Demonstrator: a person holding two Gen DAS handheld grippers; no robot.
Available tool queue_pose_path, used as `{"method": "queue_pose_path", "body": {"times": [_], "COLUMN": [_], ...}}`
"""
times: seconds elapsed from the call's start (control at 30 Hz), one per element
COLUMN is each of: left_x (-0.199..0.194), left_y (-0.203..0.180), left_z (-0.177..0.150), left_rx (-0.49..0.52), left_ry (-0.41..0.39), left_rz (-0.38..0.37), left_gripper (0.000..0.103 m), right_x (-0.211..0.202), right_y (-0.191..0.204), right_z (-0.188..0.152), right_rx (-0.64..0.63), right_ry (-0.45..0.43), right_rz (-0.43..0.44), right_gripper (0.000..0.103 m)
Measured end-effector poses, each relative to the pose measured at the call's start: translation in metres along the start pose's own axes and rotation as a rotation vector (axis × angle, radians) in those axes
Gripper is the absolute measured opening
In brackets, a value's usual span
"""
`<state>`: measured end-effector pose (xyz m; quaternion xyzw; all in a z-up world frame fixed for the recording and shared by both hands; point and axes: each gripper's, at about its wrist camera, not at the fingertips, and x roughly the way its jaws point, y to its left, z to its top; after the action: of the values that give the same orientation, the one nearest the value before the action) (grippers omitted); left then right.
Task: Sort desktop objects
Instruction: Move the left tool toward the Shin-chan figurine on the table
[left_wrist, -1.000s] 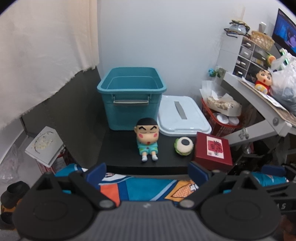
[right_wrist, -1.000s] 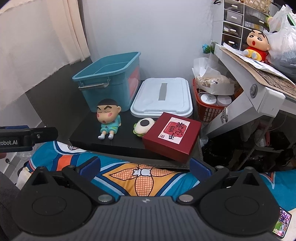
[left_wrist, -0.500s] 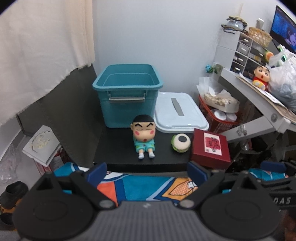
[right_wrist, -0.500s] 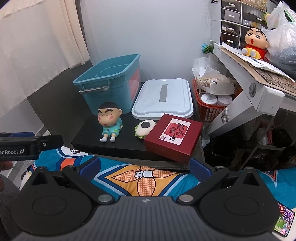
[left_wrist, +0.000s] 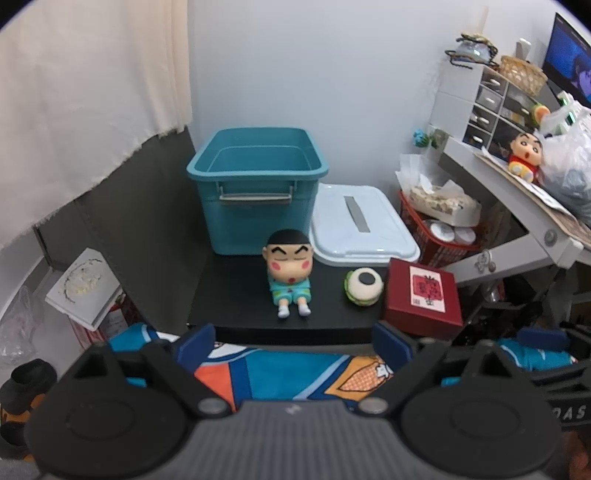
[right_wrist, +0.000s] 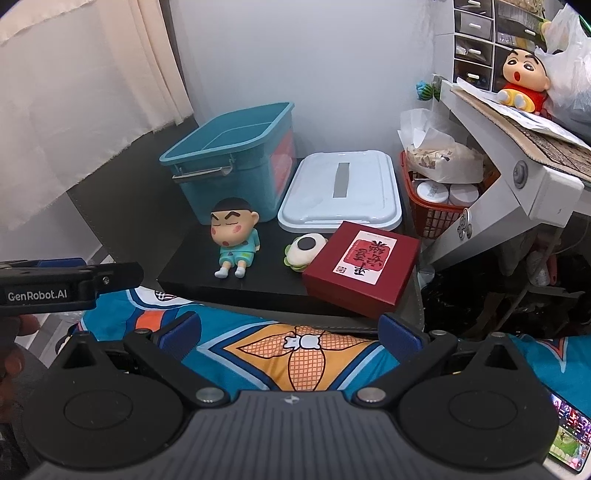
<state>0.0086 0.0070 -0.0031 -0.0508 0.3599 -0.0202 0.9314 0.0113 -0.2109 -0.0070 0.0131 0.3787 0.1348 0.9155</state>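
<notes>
On the black desktop sit a cartoon boy figurine in teal pyjamas, a small burger-shaped toy and a dark red box with a label. Behind them stand an empty teal bin and its white lid lying flat. The right wrist view shows the same figurine, burger toy, red box, bin and lid. My left gripper and right gripper hang open short of the desk's front edge, holding nothing.
A colourful cartoon cloth lies below both grippers. A red basket with jars and paper stands right of the lid. A white slanted shelf with a plush doll juts in at the right. A curtain hangs left.
Both grippers have pulled back slightly, so the desk objects look a little smaller and further off. Nothing on the desk has moved, and both grippers stay open.
</notes>
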Motion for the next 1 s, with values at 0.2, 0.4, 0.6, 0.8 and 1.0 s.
{"method": "queue_pose_path", "body": {"times": [0.2,0.4,0.6,0.8,1.0], "left_x": [0.001,0.003,0.005,0.008,0.009], "left_y": [-0.006,-0.002,0.0,0.005,0.008], "left_z": [-0.003,0.0,0.002,0.004,0.007], "left_rx": [-0.002,-0.006,-0.012,-0.024,-0.032], "left_ry": [-0.004,-0.008,-0.007,-0.007,-0.013], "left_rz": [0.011,0.004,0.006,0.001,-0.015], "left_gripper": [0.094,0.093,0.089,0.089,0.088], "right_x": [-0.002,-0.002,-0.003,-0.001,0.003], "right_y": [-0.002,-0.002,0.0,0.001,0.005], "right_z": [0.0,0.001,0.0,0.001,0.006], "right_rx": [0.001,0.007,-0.012,-0.017,-0.037], "right_ry": [-0.009,-0.012,-0.029,-0.033,-0.025], "right_rz": [0.0,0.009,0.027,0.036,0.071], "right_gripper": [0.103,0.103,0.103,0.103,0.103]}}
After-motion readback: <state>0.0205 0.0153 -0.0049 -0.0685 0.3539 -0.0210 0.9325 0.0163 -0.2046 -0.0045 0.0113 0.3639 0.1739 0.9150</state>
